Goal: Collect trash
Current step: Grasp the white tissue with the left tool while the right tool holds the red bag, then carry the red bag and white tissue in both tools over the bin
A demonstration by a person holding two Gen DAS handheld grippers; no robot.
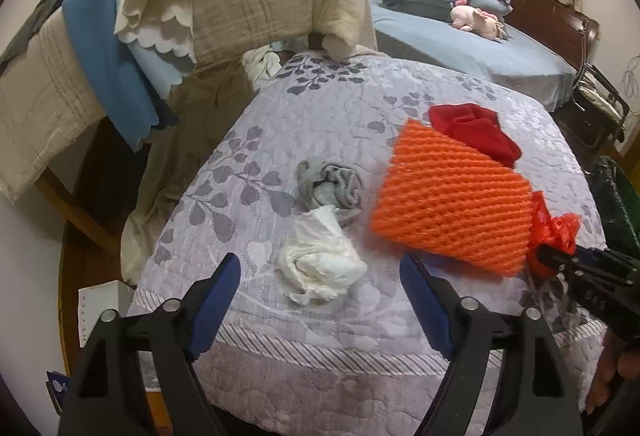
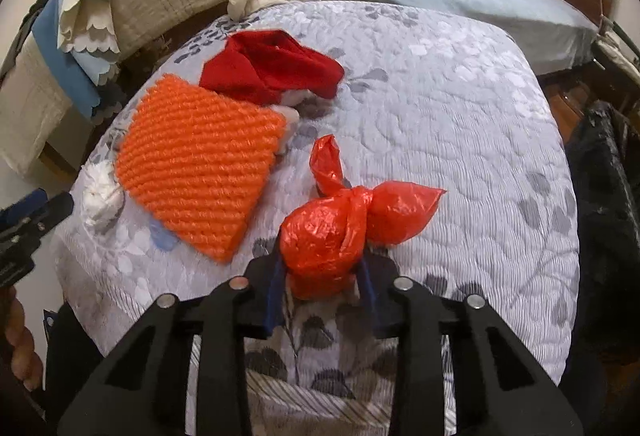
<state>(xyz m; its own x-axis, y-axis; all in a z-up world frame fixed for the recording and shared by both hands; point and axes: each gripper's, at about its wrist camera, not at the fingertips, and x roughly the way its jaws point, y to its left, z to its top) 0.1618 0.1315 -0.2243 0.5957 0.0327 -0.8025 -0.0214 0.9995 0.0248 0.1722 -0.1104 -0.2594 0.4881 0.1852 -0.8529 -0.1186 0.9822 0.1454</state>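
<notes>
Now, going left to right across the quilted bed (image 1: 320, 108), the left claw (image 1: 320, 272) is hovering wide open at the near edge, its blue pads (image 1: 218, 296) sitting on either side of a crumpled white tissue wad (image 1: 320, 260) without touching it; the wad is lying at twelve o'clock from that claw. Just beyond the wad, touching it, a balled grey sock (image 1: 332, 184) is resting on the quilt. At about two o'clock from the wad an orange knitted cloth (image 1: 448, 196) is lying flat, with a red fabric piece (image 1: 476, 128) partly overlapping its far corner. Farther right, at the orange cloth's near right corner, the right claw (image 2: 322, 268) is closing its blue pads on the body of a knotted red plastic bag (image 2: 328, 236), whose two twisted tails are pointing toward twelve and three o'clock in the right wrist view. Whether the bag is resting on the quilt or raised off it cannot be told. Beyond, a pink plush toy (image 1: 476, 18) is lying on a second bed (image 1: 460, 48).
</notes>
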